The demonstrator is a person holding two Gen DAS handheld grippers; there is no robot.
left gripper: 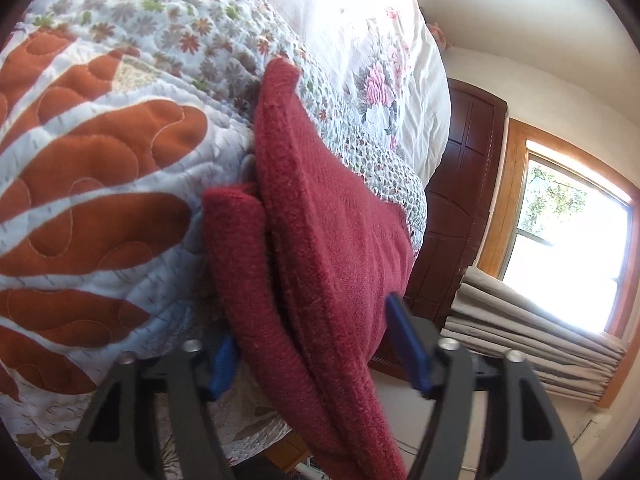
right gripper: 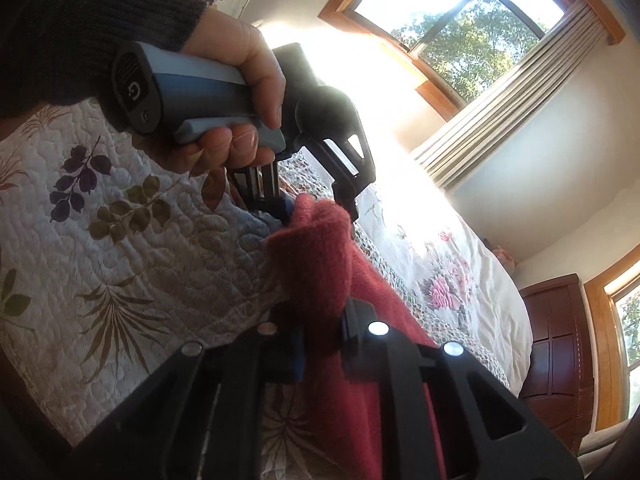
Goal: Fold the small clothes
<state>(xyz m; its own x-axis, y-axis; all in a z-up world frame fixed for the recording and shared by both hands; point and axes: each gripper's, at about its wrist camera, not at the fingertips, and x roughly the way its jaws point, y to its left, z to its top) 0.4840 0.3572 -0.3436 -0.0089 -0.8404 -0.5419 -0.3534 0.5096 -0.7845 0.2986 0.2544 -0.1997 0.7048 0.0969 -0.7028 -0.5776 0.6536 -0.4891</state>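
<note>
A dark red knitted garment (left gripper: 328, 220) is folded into thick layers and held up over the quilted bed. In the left wrist view it fills the space between the blue pads of my left gripper (left gripper: 316, 348), which is shut on a bulky fold. The right wrist view shows the same garment (right gripper: 320, 264) bunched between the fingers of my right gripper (right gripper: 324, 340), shut on its near end. At the far end a hand (right gripper: 240, 60) squeezes the handle of the left gripper (right gripper: 320, 208), whose tips are at the cloth. The right gripper is hidden in the left wrist view.
A quilt (left gripper: 100, 160) with orange and leaf patterns covers the bed, beside a white floral sheet (left gripper: 380, 60). Dark wooden furniture (left gripper: 456, 200), a bright window (left gripper: 568, 240) and a grey curtain (left gripper: 520, 320) lie beyond. A dark sleeve (right gripper: 60, 20) is at the upper left.
</note>
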